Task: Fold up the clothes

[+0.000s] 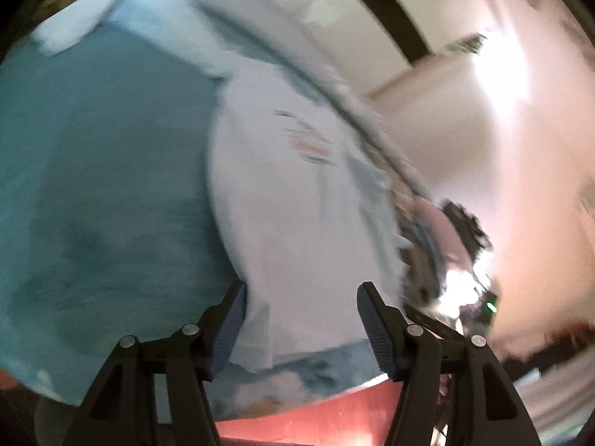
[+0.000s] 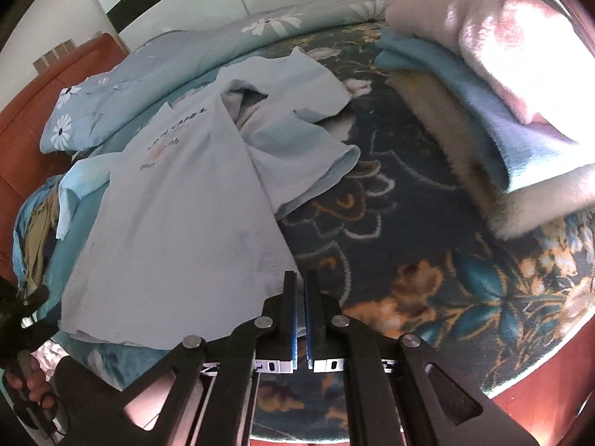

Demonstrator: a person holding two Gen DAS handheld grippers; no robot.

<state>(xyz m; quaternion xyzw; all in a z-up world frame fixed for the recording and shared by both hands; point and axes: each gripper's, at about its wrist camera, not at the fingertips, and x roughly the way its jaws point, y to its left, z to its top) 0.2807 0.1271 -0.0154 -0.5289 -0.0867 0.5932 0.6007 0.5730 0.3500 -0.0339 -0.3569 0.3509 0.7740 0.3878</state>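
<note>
A pale blue T-shirt [image 2: 178, 215] with printed lettering lies on a bed, its upper part and sleeves bunched. It also shows, blurred, in the left wrist view [image 1: 297, 193]. My left gripper [image 1: 301, 297] is open just above the shirt's near edge, with a corner of cloth lying between the fingers. My right gripper [image 2: 300, 278] is shut at the shirt's lower right corner; the jaws stand almost together and no cloth shows between them. The left gripper and the hand holding it appear at the left edge of the right wrist view [image 2: 22, 319].
A dark floral blanket [image 2: 427, 260] covers the bed. A teal cloth [image 1: 104, 186] lies under the shirt's left side. A stack of folded towels [image 2: 502, 104] sits at the right. A daisy-print pillow [image 2: 96, 111] lies at the back left, by an orange headboard [image 2: 33, 111].
</note>
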